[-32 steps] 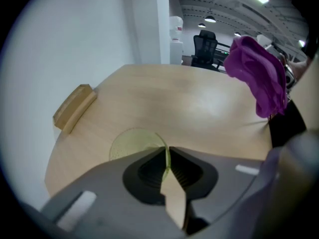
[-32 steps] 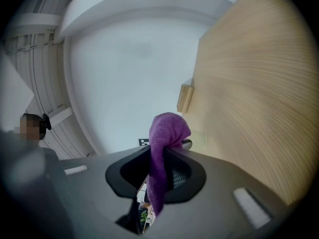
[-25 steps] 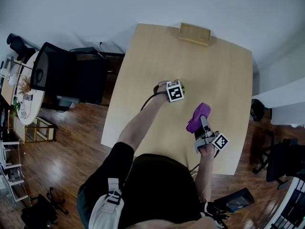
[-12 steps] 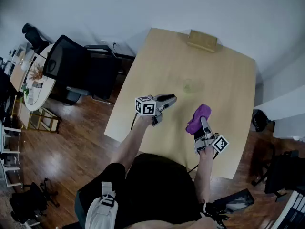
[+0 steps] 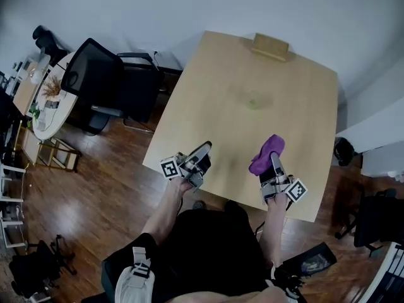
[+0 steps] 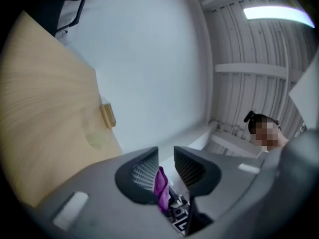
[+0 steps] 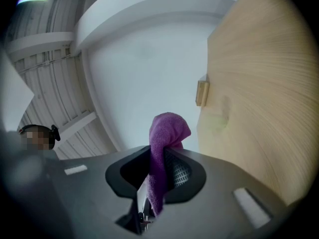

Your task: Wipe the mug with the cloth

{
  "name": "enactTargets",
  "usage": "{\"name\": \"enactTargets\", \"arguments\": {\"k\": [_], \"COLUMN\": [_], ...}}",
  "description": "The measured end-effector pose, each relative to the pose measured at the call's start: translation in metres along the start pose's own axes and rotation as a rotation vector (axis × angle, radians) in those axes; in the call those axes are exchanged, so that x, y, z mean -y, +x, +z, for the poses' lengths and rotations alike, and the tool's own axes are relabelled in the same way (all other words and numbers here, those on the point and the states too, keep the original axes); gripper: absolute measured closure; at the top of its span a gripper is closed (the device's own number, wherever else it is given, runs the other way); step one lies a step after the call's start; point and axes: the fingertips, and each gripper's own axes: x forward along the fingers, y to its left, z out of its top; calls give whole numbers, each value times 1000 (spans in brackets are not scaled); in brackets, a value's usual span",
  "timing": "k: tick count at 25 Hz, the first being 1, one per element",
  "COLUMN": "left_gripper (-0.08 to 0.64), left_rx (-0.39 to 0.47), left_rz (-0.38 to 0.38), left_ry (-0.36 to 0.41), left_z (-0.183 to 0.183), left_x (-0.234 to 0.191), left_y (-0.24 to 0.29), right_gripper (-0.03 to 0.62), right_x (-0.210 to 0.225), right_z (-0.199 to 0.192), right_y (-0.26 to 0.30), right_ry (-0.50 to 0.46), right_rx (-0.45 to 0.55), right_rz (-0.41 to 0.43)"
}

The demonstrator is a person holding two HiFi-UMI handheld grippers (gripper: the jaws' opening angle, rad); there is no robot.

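Right gripper first: it's clamped on the purple cloth. In its own view the jaws pinch the cloth's middle, with a rounded hump sticking up past the tips and a tail hanging down behind them. In the head view that gripper sits lower right of center, pointing up the frame, and the cloth bunches over the near part of the table.

Left gripper: jaws apart, and they've just been closing in a bit, but they aren't gripping anything. The purple strip showing through the gap is just the cloth over in the other gripper. In the head view it's lower left of center, over the table's near left edge, angled toward the upper right, with its marker cube on the left side.

Out on the table, up the frame from both grippers and well apart from them, there's a small pale green thing. It's too blurry for me to say whether that's the mug. At the far edge sits a little wooden block. A black office chair stands at the upper left on the wood floor.
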Motion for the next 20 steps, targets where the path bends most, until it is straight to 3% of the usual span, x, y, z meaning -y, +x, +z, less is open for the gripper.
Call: {"name": "enactTargets", "arguments": {"k": [5, 8, 12, 20], "left_gripper": [456, 463, 463, 468], "left_rx": [-19, -25, -29, -72], "left_rz": [-140, -169, -173, -212], "left_ry": [-70, -116, -196, -152], "left_z": [-2, -12, -32, -53], "left_x": [43, 56, 64, 111], "left_y": [-18, -41, -59, -73], "right_gripper": [531, 531, 531, 531], "right_x": [-41, -59, -69, -113], "right_z": [-45, -85, -107, -119], "right_y": [-32, -68, -106, -100], "right_ry": [-60, -72, -75, -94], "right_rx": [68, 100, 154, 124], "right_rz": [-7, -38, -84, 42]}}
